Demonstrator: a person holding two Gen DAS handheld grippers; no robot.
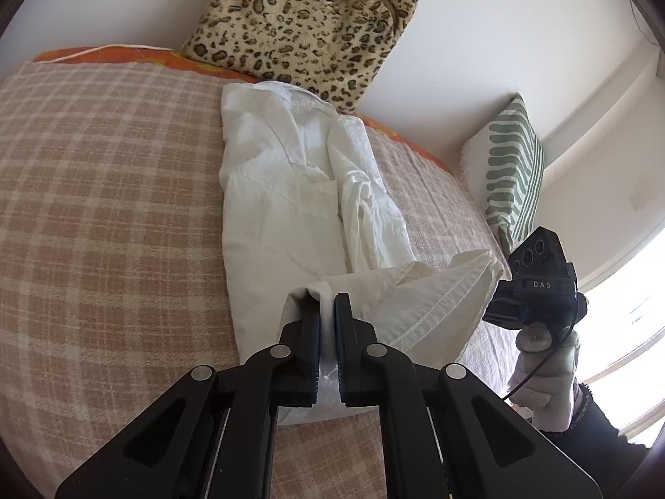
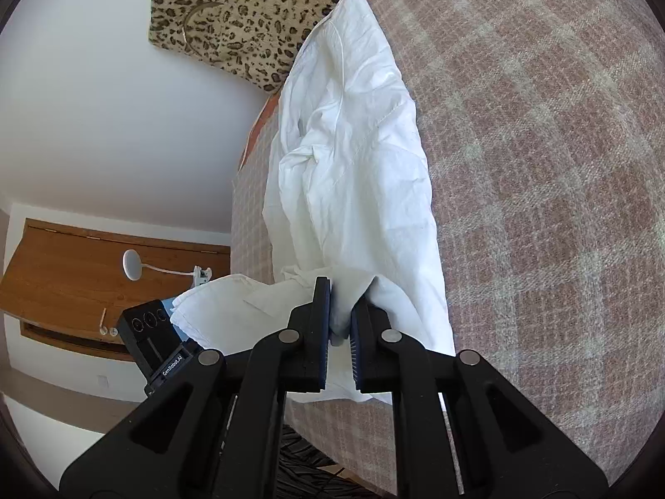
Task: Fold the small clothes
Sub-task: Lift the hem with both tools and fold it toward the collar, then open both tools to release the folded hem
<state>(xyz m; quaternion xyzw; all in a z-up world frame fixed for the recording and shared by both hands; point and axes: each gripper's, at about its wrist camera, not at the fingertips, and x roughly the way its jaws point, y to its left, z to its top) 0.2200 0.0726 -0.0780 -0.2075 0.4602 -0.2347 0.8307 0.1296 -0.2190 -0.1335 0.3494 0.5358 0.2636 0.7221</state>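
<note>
A white shirt (image 1: 282, 191) lies lengthwise on the pink plaid blanket (image 1: 104, 191), its collar end toward the leopard cushion. My left gripper (image 1: 327, 303) is shut on the shirt's near hem, with cloth pinched between the blue pads. My right gripper (image 2: 341, 295) is shut on the hem's other corner, and the shirt (image 2: 353, 145) stretches away from it. The right gripper's body (image 1: 536, 282) shows at the right of the left wrist view. The left gripper's body (image 2: 156, 341) shows at the lower left of the right wrist view. The hem is lifted off the blanket (image 2: 540, 166) between them.
A leopard-print cushion (image 1: 307, 20) leans on the white wall behind the shirt. A green-striped cushion (image 1: 509, 166) stands at the right. An orange sheet edge (image 1: 124, 56) runs along the back. A wooden cabinet (image 2: 83, 282) and white lamp (image 2: 133, 264) are beside the bed.
</note>
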